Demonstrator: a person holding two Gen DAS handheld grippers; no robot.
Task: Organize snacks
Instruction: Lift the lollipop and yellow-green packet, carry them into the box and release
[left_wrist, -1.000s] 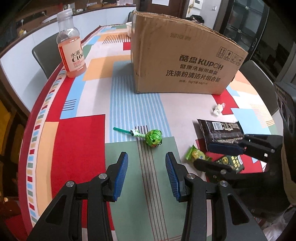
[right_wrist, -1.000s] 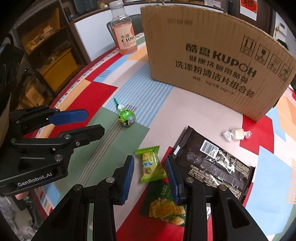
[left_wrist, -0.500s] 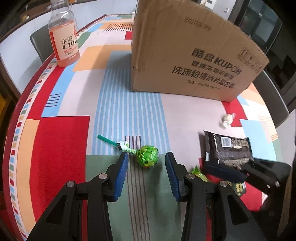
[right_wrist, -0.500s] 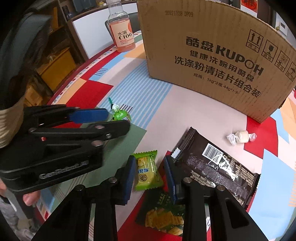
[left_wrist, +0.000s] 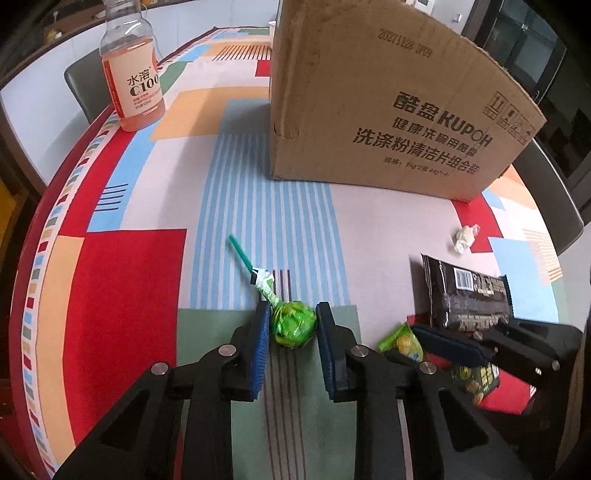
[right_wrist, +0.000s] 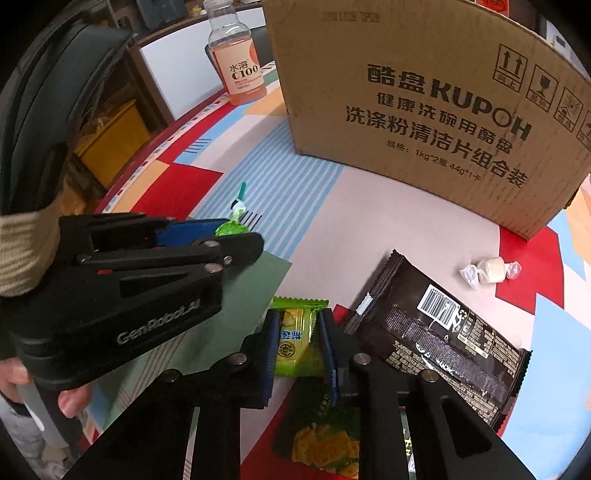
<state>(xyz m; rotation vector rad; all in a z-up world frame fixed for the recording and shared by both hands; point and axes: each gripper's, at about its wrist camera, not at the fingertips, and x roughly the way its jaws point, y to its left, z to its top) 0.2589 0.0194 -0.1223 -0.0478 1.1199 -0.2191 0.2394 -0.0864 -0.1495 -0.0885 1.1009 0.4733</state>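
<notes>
A green-wrapped lollipop (left_wrist: 293, 324) lies on the tablecloth with its green stick pointing up-left. My left gripper (left_wrist: 291, 325) is open with its blue pads on either side of the candy head, close to it. A small light-green snack packet (right_wrist: 297, 338) lies flat between the pads of my open right gripper (right_wrist: 297, 341), which straddles it. The packet (left_wrist: 402, 339) and the right gripper (left_wrist: 461, 347) also show in the left wrist view. The left gripper (right_wrist: 221, 236) shows in the right wrist view around the lollipop (right_wrist: 229, 228).
A large cardboard box (left_wrist: 388, 110) stands behind. A black snack bag (right_wrist: 436, 332), a dark-green cracker packet (right_wrist: 321, 435) and a white wrapped candy (right_wrist: 489, 269) lie to the right. A pink drink bottle (left_wrist: 131, 74) stands far left near the table edge.
Both grippers moved forward and down: the left now straddles the lollipop head, the right straddles the light-green packet. The jaws have narrowed a little on both.
</notes>
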